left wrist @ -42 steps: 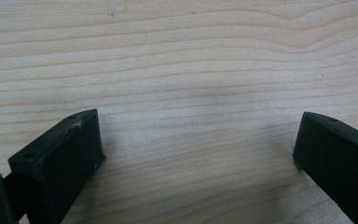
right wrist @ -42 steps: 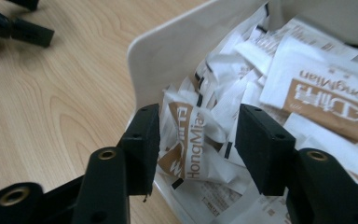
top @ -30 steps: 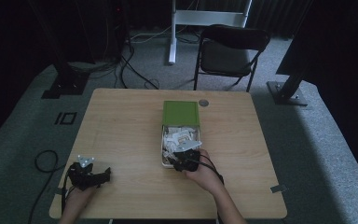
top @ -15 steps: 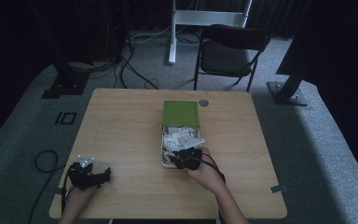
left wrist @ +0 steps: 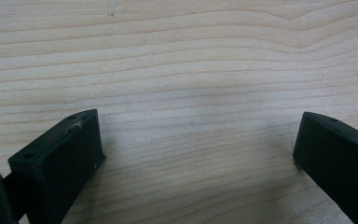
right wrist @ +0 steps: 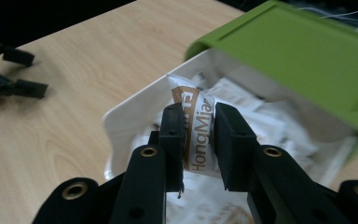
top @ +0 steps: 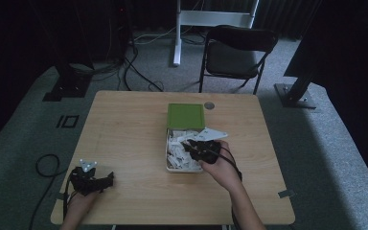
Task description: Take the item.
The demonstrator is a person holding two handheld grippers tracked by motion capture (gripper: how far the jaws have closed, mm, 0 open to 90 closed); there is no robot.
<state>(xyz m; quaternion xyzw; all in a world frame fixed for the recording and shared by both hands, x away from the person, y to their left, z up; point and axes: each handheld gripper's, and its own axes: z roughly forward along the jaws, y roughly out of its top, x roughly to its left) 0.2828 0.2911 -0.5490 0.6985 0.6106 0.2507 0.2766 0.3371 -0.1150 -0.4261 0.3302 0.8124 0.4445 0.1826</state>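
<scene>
My right tongs pinch a paper sachet just above the white box; thin paper could slip free or tear. My left tongs rest spread on the bare bench

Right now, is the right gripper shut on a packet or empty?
Shut on one: the right gripper pinches a white printed paper packet between its fingers.

Wooden table, light grain. White box with green lid sits near centre. Small round disc just right of the lid's far corner.
</scene>
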